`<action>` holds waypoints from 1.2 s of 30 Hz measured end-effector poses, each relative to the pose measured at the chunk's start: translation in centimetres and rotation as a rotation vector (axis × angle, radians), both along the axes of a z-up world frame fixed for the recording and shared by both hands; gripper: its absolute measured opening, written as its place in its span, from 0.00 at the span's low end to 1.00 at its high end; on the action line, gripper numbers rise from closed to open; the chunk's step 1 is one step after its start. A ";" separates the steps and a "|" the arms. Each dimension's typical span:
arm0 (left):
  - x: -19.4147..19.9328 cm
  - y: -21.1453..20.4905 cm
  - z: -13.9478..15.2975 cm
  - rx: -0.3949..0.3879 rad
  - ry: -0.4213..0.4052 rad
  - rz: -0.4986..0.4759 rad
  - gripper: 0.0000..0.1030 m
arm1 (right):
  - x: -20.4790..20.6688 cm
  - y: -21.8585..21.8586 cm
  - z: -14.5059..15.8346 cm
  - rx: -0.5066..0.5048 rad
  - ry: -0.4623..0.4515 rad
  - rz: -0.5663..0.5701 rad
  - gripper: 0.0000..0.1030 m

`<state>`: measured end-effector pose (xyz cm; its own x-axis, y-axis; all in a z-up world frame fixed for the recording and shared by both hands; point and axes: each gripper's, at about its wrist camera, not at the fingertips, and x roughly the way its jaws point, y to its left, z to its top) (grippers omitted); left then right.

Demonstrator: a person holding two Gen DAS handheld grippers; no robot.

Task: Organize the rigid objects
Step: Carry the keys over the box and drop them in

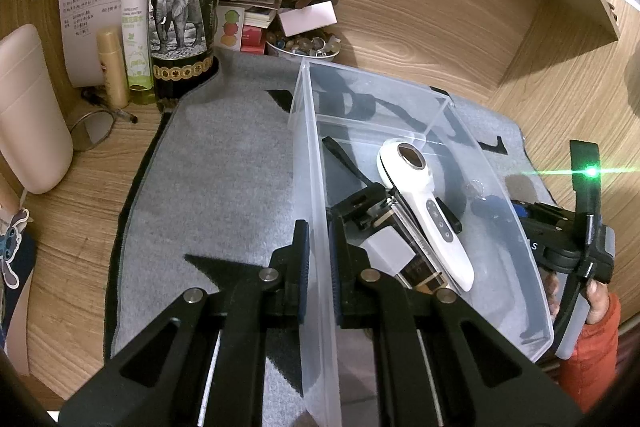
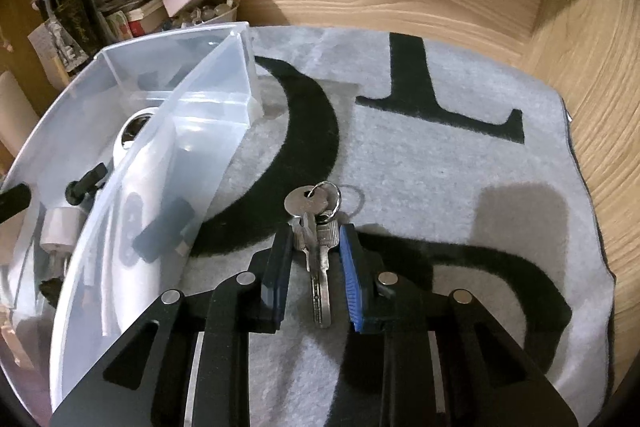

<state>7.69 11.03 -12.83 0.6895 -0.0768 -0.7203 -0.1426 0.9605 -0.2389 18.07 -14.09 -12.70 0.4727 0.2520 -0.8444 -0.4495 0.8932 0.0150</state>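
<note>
Keys: silver bunch on ring [image 2: 316, 223] sits between my right gripper [image 2: 316, 275] pads, narrow, contact unclear; I squeeze squarely. Left gripper [image 1: 319, 267] pinches clear plastic bin [image 1: 316, 187] wall.

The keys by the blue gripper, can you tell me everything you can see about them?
The keys are a small silvery metal bunch on a round ring, which lies at the far end. One has a wide flat head; a longer blade with a dotted groove points toward the camera. They lie flat on the grey mat, right of the clear bin. The right gripper straddles them, its pads close on both sides; whether they touch is unclear.
</note>
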 end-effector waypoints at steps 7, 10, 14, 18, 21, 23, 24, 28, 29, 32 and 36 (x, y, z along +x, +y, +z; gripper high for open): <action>0.0 0.0 -0.1 0.004 0.001 0.002 0.09 | -0.9 -1.0 2.3 0.039 -0.054 -0.013 0.21; 0.0 0.0 -0.1 0.005 0.000 0.001 0.09 | -1.3 -1.3 3.4 0.048 -0.082 -0.015 0.21; 0.0 0.0 -0.1 0.005 0.000 0.001 0.09 | -1.6 -1.2 5.0 0.068 -0.125 -0.013 0.21; 0.0 -0.1 -0.1 0.005 0.000 0.001 0.09 | -2.4 -0.9 6.7 0.086 -0.168 0.000 0.21; -0.1 -0.1 0.1 0.006 -0.007 0.001 0.09 | -2.9 -0.6 8.0 0.102 -0.195 0.014 0.21; -0.1 0.0 0.2 0.005 -0.009 0.001 0.09 | -3.3 -0.3 9.0 0.112 -0.222 0.024 0.21; -0.1 0.0 0.2 0.005 -0.009 0.001 0.09 | -3.5 -0.1 9.5 0.119 -0.235 0.028 0.21; -0.1 -0.1 0.2 0.004 -0.009 0.001 0.09 | -4.3 0.4 11.5 0.150 -0.286 0.052 0.21; -0.2 -0.1 0.2 0.004 -0.010 0.001 0.09 | -4.6 0.6 11.9 0.157 -0.299 0.058 0.21; -0.3 -0.2 0.3 0.007 -0.014 0.000 0.09 | -5.2 1.4 13.1 0.176 -0.328 0.088 0.21; -0.3 -0.3 0.4 0.008 -0.016 0.001 0.09 | -5.9 2.7 14.3 0.202 -0.354 0.135 0.20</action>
